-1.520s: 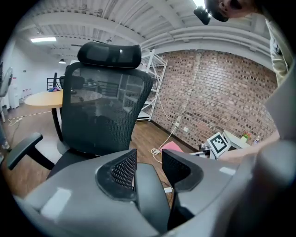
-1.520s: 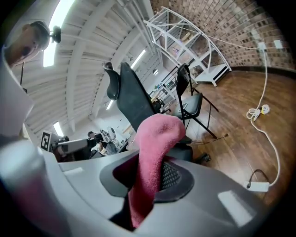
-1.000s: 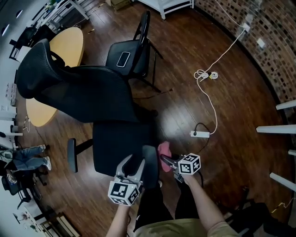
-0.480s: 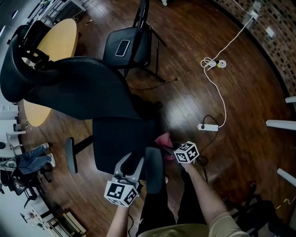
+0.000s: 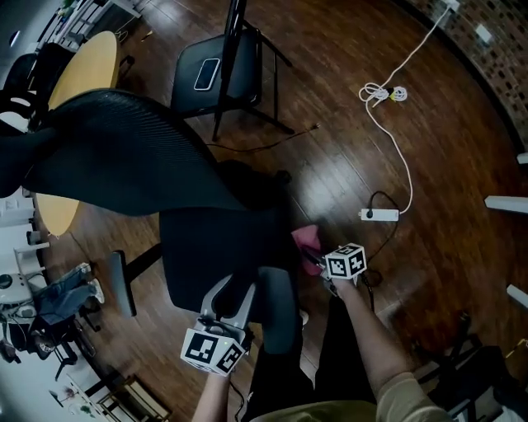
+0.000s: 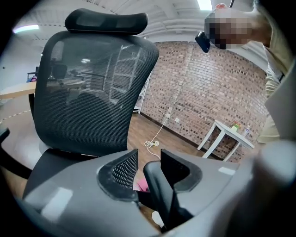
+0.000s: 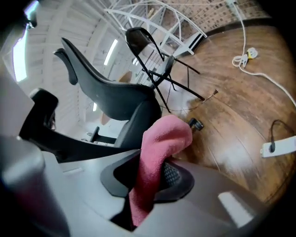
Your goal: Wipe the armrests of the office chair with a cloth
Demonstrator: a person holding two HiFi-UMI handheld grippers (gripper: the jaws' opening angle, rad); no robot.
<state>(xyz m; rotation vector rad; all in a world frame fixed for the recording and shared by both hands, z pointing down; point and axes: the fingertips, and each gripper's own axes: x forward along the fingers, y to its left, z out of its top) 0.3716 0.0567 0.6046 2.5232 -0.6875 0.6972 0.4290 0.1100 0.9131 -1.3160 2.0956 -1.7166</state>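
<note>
We read this as an office, prob. an open-plan work floor. A mesh-back office chair w/ headrest fills the centre-left of the head view. At upper left sits a round yellow-topped table. At top centre stands a black visitor chair w/ a flat device on its seat. The floor is dark wood plank. Right of centre a white power strip lies on it, w/ a white cable running to the upper right. In the left gripper view a brick wall and a white side table show at right, w/ strip ceiling lights at top. White metal racks show at the top of the right gripper view.
</note>
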